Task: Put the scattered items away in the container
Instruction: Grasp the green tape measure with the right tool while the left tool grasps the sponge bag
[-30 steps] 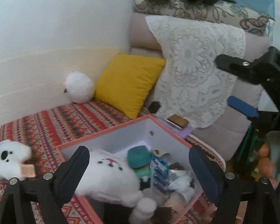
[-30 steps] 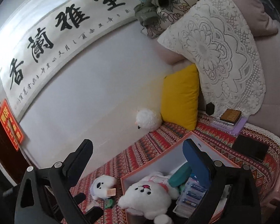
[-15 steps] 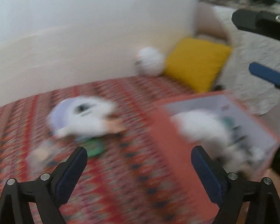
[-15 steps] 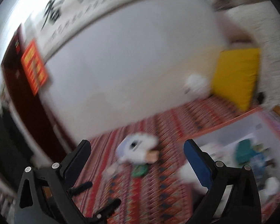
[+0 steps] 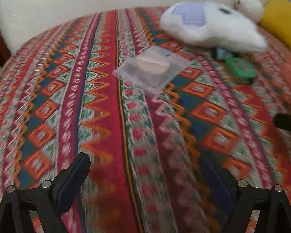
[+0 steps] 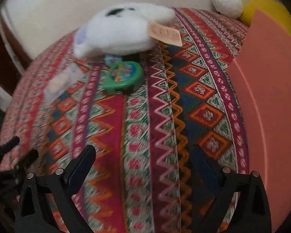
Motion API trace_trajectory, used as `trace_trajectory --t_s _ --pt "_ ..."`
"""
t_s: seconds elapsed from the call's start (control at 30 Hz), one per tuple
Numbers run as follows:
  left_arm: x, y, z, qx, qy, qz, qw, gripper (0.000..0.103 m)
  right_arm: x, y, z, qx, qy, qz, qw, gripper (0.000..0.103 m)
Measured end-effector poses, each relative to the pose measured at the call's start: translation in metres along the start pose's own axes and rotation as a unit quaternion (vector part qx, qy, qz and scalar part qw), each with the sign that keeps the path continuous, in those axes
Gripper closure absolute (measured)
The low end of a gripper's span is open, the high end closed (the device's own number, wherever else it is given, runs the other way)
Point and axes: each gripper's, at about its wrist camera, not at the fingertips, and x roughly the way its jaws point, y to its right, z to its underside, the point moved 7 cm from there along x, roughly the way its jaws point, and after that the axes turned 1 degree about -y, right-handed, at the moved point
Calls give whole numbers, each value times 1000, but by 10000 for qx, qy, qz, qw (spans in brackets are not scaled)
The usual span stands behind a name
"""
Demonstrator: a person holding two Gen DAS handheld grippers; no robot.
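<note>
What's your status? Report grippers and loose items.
Left gripper and right gripper open, empty. Clear plastic packet, green round tape measure, white plush toy loose on patterned blanket. Nothing blocking.

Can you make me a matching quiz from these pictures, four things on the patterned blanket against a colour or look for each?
Things:
1. plush toy
2. round tin
3. plastic bag
4. container

Looks:
a. salmon pink
b. clear, see-through
c. fluffy white with a paper tag
d. green with a colourful lid

Pairs: 1-c, 2-d, 3-b, 4-a
</note>
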Motion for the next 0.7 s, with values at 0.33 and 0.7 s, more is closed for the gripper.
trace_trajectory --t_s 0.33,0.7 --pt "64 -17 -76 57 158 48 9998 0 33 -29 -48 -535 363 149 9978 4" --pt "87 16 -127 606 240 458 9968 13 43 -33 -85 -682 664 99 9954 44"
